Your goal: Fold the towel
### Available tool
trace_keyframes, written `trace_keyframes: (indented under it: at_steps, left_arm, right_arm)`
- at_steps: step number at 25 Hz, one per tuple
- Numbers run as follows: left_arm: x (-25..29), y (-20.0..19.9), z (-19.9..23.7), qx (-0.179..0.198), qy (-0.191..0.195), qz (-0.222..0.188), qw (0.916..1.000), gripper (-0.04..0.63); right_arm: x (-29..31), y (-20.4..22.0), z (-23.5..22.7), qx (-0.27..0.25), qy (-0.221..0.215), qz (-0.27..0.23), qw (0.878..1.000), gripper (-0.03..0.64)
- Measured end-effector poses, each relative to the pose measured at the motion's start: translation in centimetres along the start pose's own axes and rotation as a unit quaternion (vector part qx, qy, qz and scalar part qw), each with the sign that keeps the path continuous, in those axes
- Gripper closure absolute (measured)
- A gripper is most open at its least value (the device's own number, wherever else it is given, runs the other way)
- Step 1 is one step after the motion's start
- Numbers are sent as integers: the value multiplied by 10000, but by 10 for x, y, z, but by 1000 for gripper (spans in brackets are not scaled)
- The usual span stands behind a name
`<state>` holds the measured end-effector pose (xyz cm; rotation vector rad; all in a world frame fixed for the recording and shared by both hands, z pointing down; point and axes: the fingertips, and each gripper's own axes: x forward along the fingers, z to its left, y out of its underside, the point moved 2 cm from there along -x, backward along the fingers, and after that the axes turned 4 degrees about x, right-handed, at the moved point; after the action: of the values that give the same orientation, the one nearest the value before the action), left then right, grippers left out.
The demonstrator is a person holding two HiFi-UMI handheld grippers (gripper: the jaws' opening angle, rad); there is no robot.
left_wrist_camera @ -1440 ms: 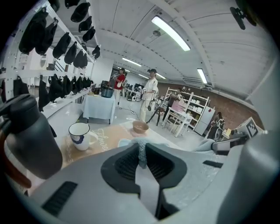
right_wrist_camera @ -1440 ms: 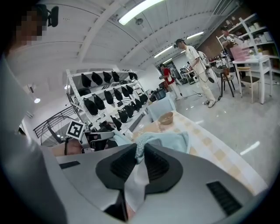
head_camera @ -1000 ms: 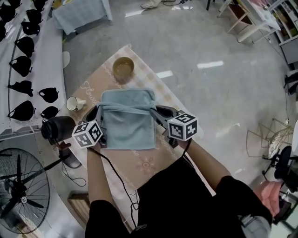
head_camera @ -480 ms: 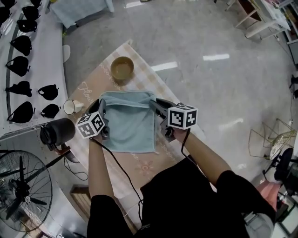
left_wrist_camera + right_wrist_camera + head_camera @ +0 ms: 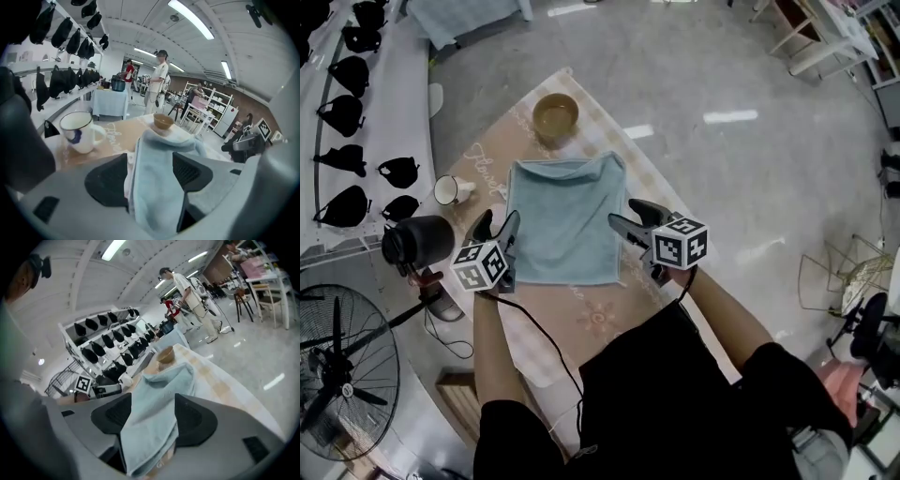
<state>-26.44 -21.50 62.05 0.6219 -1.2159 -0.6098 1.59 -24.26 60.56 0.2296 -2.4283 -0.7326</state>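
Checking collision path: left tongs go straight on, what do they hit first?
The towel: the left tongs have just been opening and its edge lies between them. Bowl further on, probably.

My torso [image 5: 675, 412] hides the near end of the mat [image 5: 591, 314]. Fan [image 5: 342, 375] runs off the left edge, flask [image 5: 18, 140] clipped in the left gripper view. Towel [image 5: 154, 187] sinks out of sight below the jaws.

One towel [image 5: 565, 220], one bowl [image 5: 555, 114], one mug [image 5: 446, 190], one black jug [image 5: 414, 244], one floor fan [image 5: 337, 375].
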Motion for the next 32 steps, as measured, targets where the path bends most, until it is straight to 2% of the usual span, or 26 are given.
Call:
trace_keyframes:
  at_steps: [2,5,9,13,20,21,23,25,27,28,32]
  left_arm:
    - [-20,25,8,-69,-4,98,9999,311]
    - [-43,63,12,-58,140,353,9993,311]
    - [-63,108,6,288,429,757,9958,311]
    - [-69,132,1,792,563,946,9908,311]
    - [-74,163,-3,926,731,1376,9834,311]
    - [-73,165,-4,932,749,1386,9831,311]
    - [-76,166,-8,800,867,1321,9842,313]
    - [-82,169,-16,632,1072,1240,9844,356]
    - [-91,177,-23,638,1143,1239,9836,528]
    - [-97,182,-27,644,1150,1243,9834,557]
    - [-124,204,-49,301,1376,1133,9835,563]
  right_arm:
    - [-5,29,6,-242,145,192,9994,351]
    - [-14,65,16,-301,284,325,9986,351]
    - [-26,113,26,-513,448,589,9959,351]
    - [-27,160,36,-642,445,924,9926,351]
    - [-9,195,41,-1307,731,1245,9809,354]
    - [-9,197,40,-1364,800,1282,9791,385]
    - [-13,199,37,-1410,971,1294,9767,584]
    - [-20,201,35,-1380,1030,1273,9768,597]
    - [-27,203,34,-1351,1055,1235,9774,600]
    - [-32,203,33,-1344,1059,1219,9777,600]
    - [-56,208,32,-1344,948,1261,9783,600]
